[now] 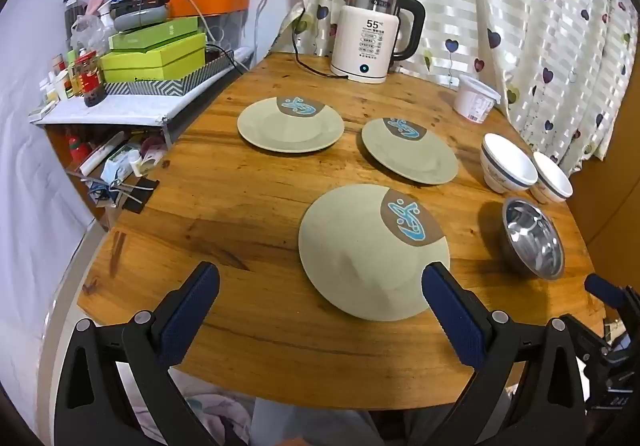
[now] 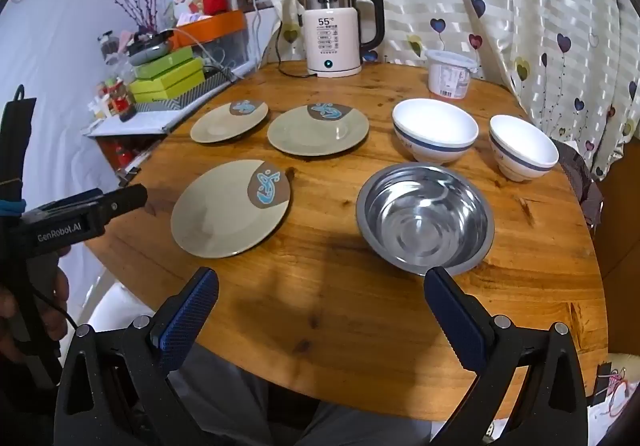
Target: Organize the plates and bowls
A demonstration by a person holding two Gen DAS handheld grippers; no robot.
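Landmark: I take the kettle [image 2: 336, 33] at the back of the round wooden counter [image 2: 328, 310] as my reference; its display reads 55.
Left tool: my left tool [image 1: 320, 288] hangs over the counter edge farthest from the kettle, tilted down, fingers spread wide with nothing between them. Its right finger [image 1: 452, 310] overlaps the rim of the near plate in my view; I cannot tell whether it touches.
Right tool: my right tool [image 2: 322, 292] is also spread wide and empty, tilted down over the same far edge, just short of the steel bowl.
Near plate: near plate [image 1: 374, 252], greenish with a brown and blue fish patch, is the plate farthest from the kettle, lying flat.
Back plates: left back plate [image 1: 290, 124] and right back plate [image 1: 410, 149] lie flat between the near plate and the kettle, apart from each other.
Steel bowl: steel bowl [image 2: 426, 217] stands upright and empty, well in front of the kettle and to its right.
White bowls: larger white bowl [image 2: 435, 129] and smaller white bowl [image 2: 523, 147], both blue-banded, sit between the steel bowl and the kettle's side of the counter, near each other; the right view shows a gap.
Tub: a white lidded tub [image 2: 450, 73] stands right of the kettle.
Side shelf: green boxes [image 1: 154, 53] are stacked left of the kettle.
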